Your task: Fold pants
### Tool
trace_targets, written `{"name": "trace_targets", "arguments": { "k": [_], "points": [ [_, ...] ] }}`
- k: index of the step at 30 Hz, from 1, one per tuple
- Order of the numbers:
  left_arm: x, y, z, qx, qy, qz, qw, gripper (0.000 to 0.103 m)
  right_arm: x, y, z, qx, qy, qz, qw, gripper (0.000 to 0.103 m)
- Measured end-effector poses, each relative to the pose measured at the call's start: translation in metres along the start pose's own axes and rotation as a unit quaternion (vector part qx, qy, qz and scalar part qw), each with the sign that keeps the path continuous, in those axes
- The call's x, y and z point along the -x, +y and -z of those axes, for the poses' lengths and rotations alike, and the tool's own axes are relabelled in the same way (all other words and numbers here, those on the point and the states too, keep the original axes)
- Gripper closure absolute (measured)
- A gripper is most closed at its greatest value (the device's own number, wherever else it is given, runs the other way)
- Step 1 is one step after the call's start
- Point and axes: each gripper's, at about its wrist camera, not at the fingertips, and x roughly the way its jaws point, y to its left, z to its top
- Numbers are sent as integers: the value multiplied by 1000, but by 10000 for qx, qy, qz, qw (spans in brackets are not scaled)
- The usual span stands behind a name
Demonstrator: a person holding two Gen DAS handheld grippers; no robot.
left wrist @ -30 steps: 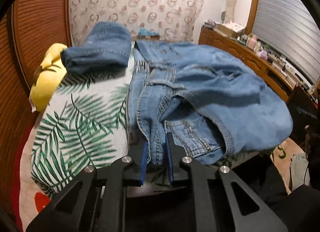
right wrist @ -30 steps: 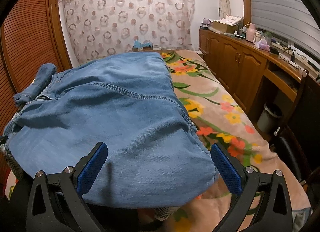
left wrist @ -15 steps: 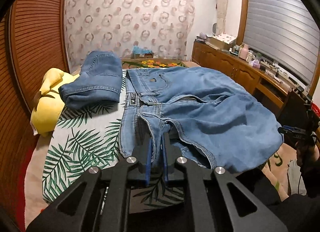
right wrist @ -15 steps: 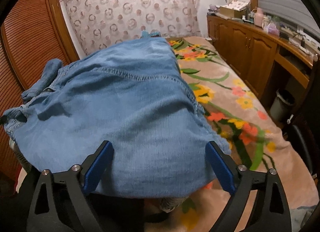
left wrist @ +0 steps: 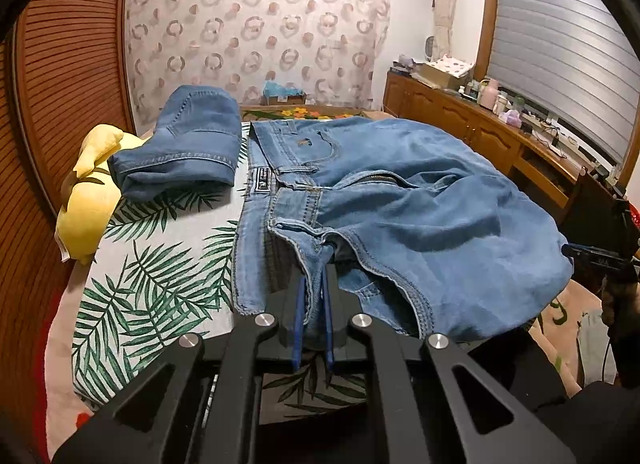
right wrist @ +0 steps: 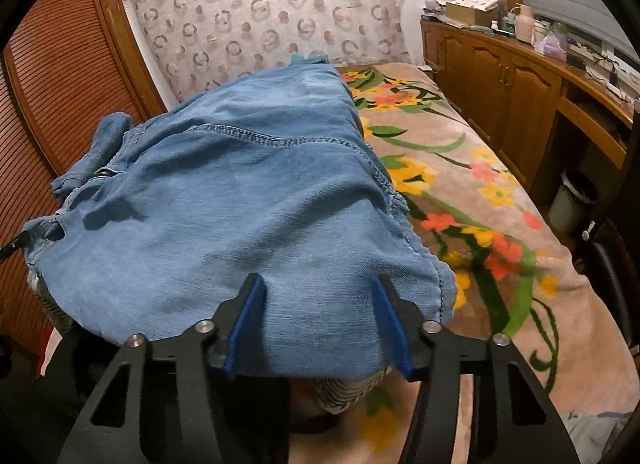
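Two covers dress the bed: a palm-leaf sheet (left wrist: 152, 288) on one side and a flowered blanket (right wrist: 472, 184) on the other. Across them sprawl the light blue jeans (left wrist: 420, 216), waistband toward the leaf sheet, their bulk draped toward the blanket. A second, darker pair of folded jeans (left wrist: 188, 144) lies beyond, just beside a yellow plush toy (left wrist: 84, 208). The left tool (left wrist: 313, 284) is pressed together, pinching a seamed edge of the light jeans near the fly. The right tool (right wrist: 318, 296) is closing, its blue pads (right wrist: 248, 316) straddling the jeans' near edge, denim between them but not yet squeezed.
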Motion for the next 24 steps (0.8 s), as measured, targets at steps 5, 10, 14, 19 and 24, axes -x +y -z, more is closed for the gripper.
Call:
{"name": "trace_targets", "arguments": {
  "k": [5,10,14,19,24],
  "points": [
    [3,-4,-9,-64,-143,17,9999,96,2,8,-6,87,-8,277,9996,76],
    [9,-9,-27,-128,-392,66,9991,96,16,18,-10,295,-209,351,9987,97],
    [15,-12,-38,-191,-541,96,9983,96,31,30,-15,481,-467,340,9972,99],
    [17,-9,-56,-183,-726,116,9971,96,53,46,-30,797,-881,338,9923,99],
    [18,-3,-81,-173,-951,112,9953,96,58,58,-52,1174,-1147,524,9850,99]
  ]
}}
